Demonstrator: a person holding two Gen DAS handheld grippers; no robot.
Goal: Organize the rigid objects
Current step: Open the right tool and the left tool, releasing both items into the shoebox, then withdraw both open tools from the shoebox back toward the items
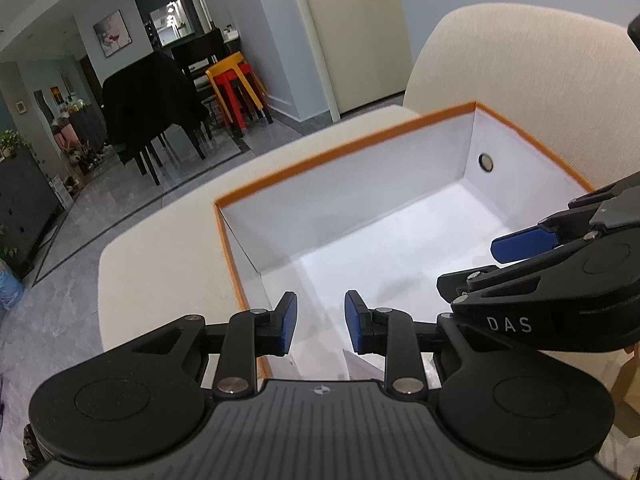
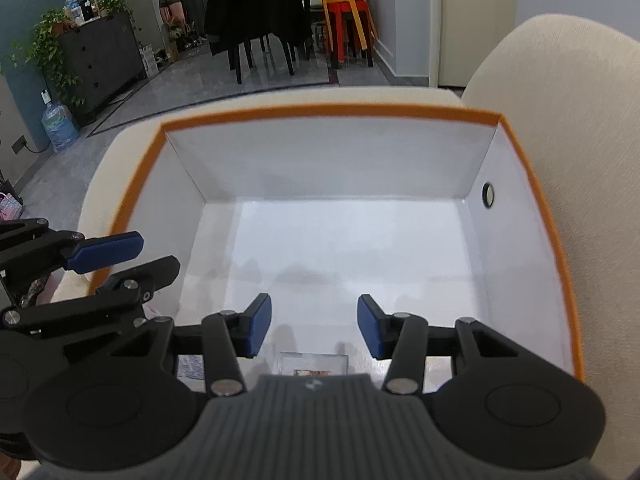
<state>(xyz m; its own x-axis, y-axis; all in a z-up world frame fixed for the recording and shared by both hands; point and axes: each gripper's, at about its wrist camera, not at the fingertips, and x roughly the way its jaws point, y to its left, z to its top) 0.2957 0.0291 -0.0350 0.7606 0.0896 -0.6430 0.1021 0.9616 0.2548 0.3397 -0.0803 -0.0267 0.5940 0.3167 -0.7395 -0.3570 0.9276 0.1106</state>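
Beyond the cream sofa (image 2: 560,128), stacked orange-and-red stools (image 2: 348,20) stand beside a black-draped chair (image 2: 256,8), perhaps.

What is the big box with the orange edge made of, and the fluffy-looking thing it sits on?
The box looks like stiff cardboard: thin flat walls, sharp folded corners, a matte white inside and an orange rim. The small round ring in its side wall shines like metal. The seat under and behind it looks like cream woven fabric over padding, judging by its soft rounded edges and fine cloth grain.
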